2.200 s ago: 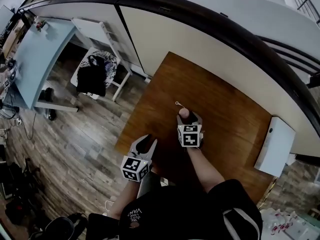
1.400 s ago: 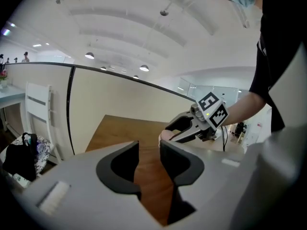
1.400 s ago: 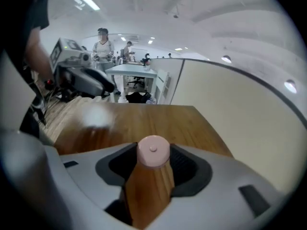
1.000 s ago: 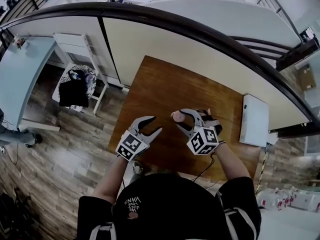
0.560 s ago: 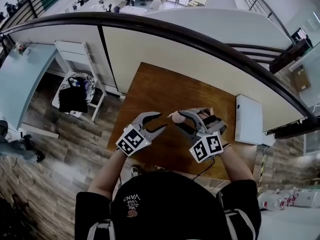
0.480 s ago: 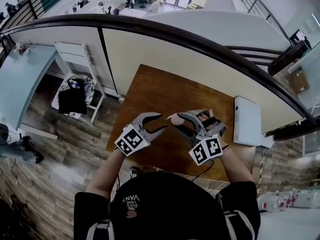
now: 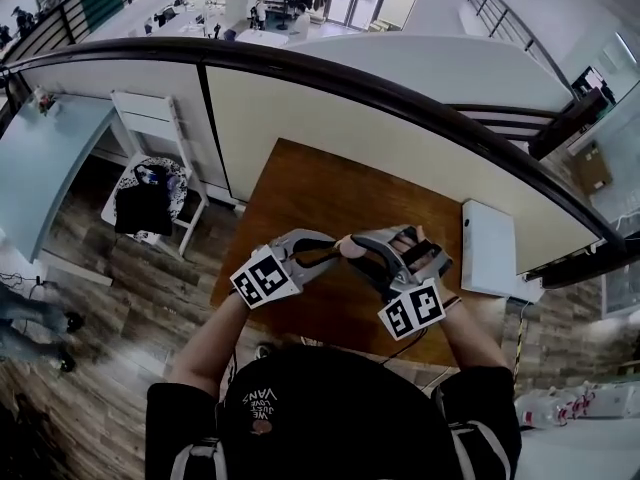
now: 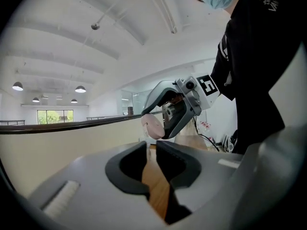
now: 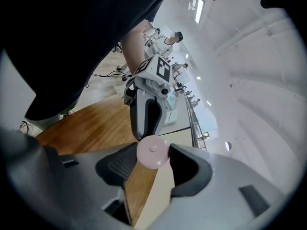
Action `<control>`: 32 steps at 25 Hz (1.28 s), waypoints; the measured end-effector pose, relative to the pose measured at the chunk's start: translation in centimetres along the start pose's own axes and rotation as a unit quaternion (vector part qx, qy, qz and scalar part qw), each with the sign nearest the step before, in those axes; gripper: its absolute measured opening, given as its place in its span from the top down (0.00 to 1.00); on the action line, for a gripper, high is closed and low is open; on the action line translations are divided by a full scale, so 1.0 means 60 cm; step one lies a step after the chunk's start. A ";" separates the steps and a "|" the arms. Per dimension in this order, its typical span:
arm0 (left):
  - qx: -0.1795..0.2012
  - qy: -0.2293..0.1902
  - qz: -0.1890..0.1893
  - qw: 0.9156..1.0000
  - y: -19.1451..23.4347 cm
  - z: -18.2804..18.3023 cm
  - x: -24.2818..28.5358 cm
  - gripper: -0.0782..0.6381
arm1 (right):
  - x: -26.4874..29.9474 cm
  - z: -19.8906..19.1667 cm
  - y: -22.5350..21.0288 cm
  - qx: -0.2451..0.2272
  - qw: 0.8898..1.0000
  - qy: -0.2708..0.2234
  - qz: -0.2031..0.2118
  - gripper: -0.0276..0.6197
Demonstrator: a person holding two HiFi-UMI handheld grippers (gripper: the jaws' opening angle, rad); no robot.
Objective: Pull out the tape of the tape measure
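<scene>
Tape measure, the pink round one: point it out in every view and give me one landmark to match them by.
Head view: tape measure at centre, in the right gripper.
Left gripper view: just above centre, in the facing gripper's jaws.
Right gripper view: below centre, clamped between its own jaws.
Shared landmark: the wooden table, seen through each jaw gap.

Bright, even light, I think from the far windows (image 8: pixel 54 117) and ceiling lamps (image 8: pixel 80 88) (no hard shadows anywhere). Fisheye bows the railing (image 7: pixel 400 96), and both gripper views go black at the corners. Up close, my right gripper (image 9: pixel 153 150) looks soft.
</scene>
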State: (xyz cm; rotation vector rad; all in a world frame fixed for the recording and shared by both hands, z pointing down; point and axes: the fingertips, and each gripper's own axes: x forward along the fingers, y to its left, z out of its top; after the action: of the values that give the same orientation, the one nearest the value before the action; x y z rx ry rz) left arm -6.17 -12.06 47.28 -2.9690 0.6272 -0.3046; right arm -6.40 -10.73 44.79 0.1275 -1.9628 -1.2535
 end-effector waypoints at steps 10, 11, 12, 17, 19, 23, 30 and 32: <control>-0.067 -0.019 -0.032 0.997 -0.013 -0.003 -0.020 0.87 | 0.008 -0.020 0.001 0.018 1.000 0.019 -0.003 0.63; -0.073 -0.018 -0.036 0.997 -0.015 -0.005 -0.021 0.87 | 0.008 -0.024 0.000 0.022 1.000 0.021 -0.005 0.63; -0.078 -0.017 -0.041 0.996 -0.019 -0.007 -0.022 0.87 | 0.009 -0.029 -0.002 0.026 0.999 0.024 -0.006 0.63; -0.099 -0.001 -0.058 0.993 -0.035 -0.030 -0.032 0.87 | 0.006 -0.059 -0.016 0.067 0.997 0.030 -0.017 0.63; -0.111 0.002 -0.056 0.992 -0.037 -0.037 -0.038 0.87 | 0.005 -0.067 -0.018 0.079 0.996 0.032 -0.012 0.63; -0.114 0.033 -0.066 0.991 -0.052 -0.067 -0.044 0.87 | 0.003 -0.099 -0.033 0.127 0.991 0.044 -0.026 0.63; -0.147 0.023 -0.059 0.987 -0.049 -0.076 -0.050 0.87 | 0.009 -0.133 -0.011 0.158 0.986 0.052 -0.003 0.63; -0.143 0.044 -0.074 0.986 -0.059 -0.088 -0.048 0.87 | 0.010 -0.149 -0.012 0.181 0.982 0.060 -0.012 0.63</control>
State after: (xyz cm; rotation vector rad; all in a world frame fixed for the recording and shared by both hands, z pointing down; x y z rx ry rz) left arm -8.48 -7.93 52.42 -3.3037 0.4964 -0.3888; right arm -1.13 -17.84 46.35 0.4001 -2.0689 -0.8690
